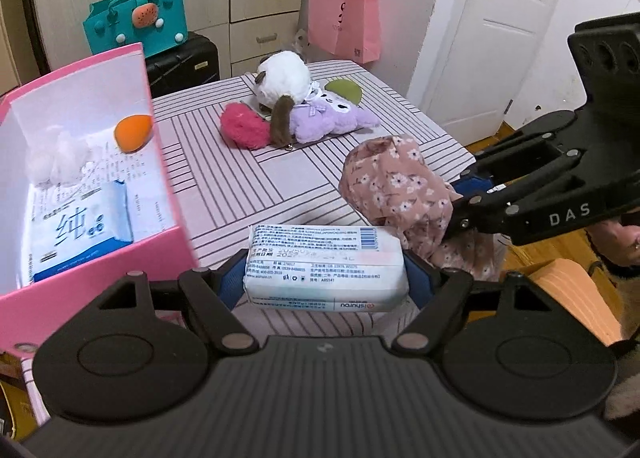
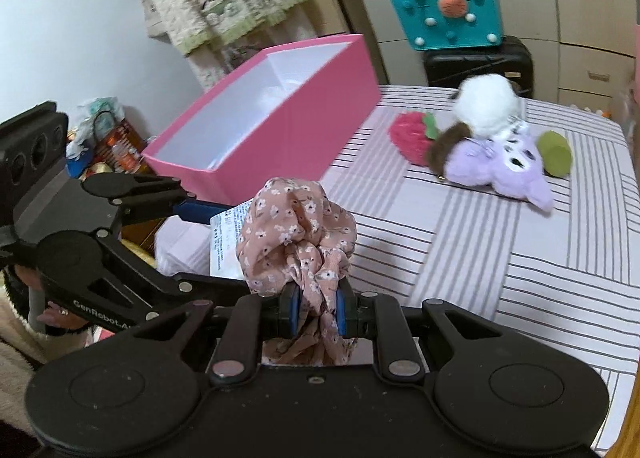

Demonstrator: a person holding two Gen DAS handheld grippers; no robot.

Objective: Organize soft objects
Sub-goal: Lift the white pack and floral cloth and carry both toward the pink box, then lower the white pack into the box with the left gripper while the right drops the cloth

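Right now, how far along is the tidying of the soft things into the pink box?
Done: the pink cardboard box already holds an orange egg-shaped sponge, white fluffy cotton and a blue-and-white tissue pack.
In hand: left tongs grip a white wrapped tissue pack; right tongs pinch a pink floral fabric scrunchie.
Left: the plush toy pile on the striped table.

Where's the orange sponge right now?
In the left wrist view, the orange sponge lies inside the pink box on the left, beside a white fluffy ball.
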